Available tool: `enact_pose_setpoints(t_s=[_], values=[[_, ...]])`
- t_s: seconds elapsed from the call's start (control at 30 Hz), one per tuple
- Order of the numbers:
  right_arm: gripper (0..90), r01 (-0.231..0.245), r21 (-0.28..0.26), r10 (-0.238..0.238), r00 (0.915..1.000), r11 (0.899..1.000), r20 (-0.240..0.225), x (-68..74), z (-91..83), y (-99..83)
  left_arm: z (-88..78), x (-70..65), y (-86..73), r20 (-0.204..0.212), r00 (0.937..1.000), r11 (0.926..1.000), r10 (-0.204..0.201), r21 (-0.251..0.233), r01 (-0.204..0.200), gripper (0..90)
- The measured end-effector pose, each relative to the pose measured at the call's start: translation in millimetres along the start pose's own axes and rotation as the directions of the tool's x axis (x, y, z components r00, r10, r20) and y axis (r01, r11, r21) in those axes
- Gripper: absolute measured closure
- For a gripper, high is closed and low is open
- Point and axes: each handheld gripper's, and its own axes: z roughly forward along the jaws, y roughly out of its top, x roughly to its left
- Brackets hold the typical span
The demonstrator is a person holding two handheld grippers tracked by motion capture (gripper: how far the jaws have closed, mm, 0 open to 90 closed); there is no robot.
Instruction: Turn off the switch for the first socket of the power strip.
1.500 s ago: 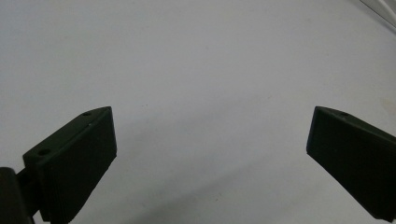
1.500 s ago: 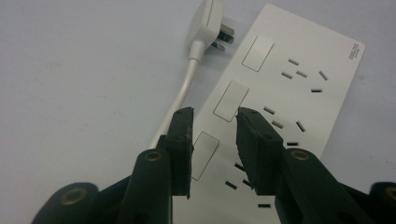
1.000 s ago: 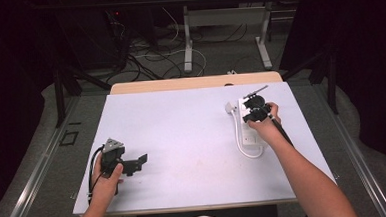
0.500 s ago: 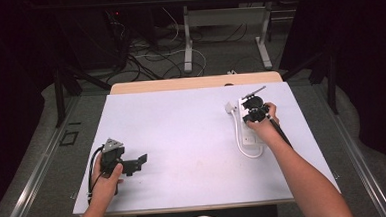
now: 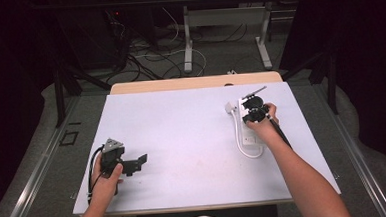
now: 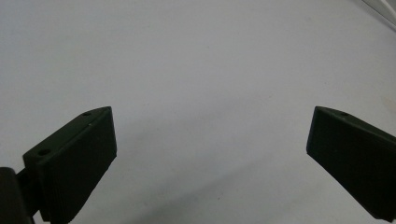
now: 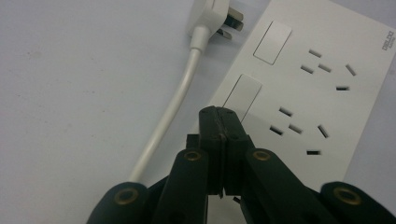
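Your left gripper (image 5: 134, 165) rests low on the near-left of the white table (image 5: 182, 139), its jaws spread wide with nothing between them; in the left gripper view the 2 black pads (image 6: 74, 163) frame bare tabletop. That hand (image 5: 104, 175) wraps the body from behind, forearm coming straight in from the near edge, jaws pointing level toward the middle of the table.

Moving right, the white power strip (image 5: 247, 130) lies flat on the far-right part of the table, with its cord (image 5: 240, 146) looping along its left side and the plug (image 5: 229, 107) lying just beside its far end, unplugged.

Your right gripper (image 7: 222, 119) is clenched tight on nothing, and its joined tips sit at the rocker switch (image 7: 243, 95) nearer the jaws, 1 of 2 on the strip; whether they touch it I cannot tell. The right forearm reaches in diagonally, wrist tipped down.

The strip looks like rigid, smooth, light plastic that could skate under a sideways push, so press straight down. To lift it, grip across its long edges. The cord is springy; take the plug by its moulded body, not the prongs.
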Motion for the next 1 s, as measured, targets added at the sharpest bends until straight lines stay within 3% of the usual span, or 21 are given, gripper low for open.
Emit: enact_pose_setpoints(t_s=[0.27,0.47,0.53,0.73,1.0], values=[[90.0,0.013,0.022,-0.013,0.9998,1.0,0.016,-0.1,1.7,-1.0,0.2,0.1,-0.1,0.0,1.0,1.0,0.0,-0.003,0.0,1.7],[90.0,0.011,0.006,-0.011,0.9999,1.0,0.012,-2.1,1.9,-2.3,0.4,0.4,-0.6,-0.005,1.0,0.9999,-0.003,-0.01,0.003,1.7],[90.0,-0.015,0.007,0.014,0.9998,1.0,0.013,-0.2,2.3,-1.7,0.3,0.6,-0.4,-0.006,1.0,0.9999,-0.001,-0.013,0.001,1.7],[90.0,-0.012,0.005,0.012,0.9999,1.0,0.012,-0.4,2.4,-1.7,-0.1,0.9,-1.3,-0.011,0.9999,1.0,-0.005,-0.008,0.005,1.7],[90.0,0.015,0.005,-0.015,0.9998,1.0,0.014,-1.9,2.0,-2.2,-2.8,3.2,-2.3,-0.016,0.9998,0.9998,-0.013,-0.013,0.013,1.7]])
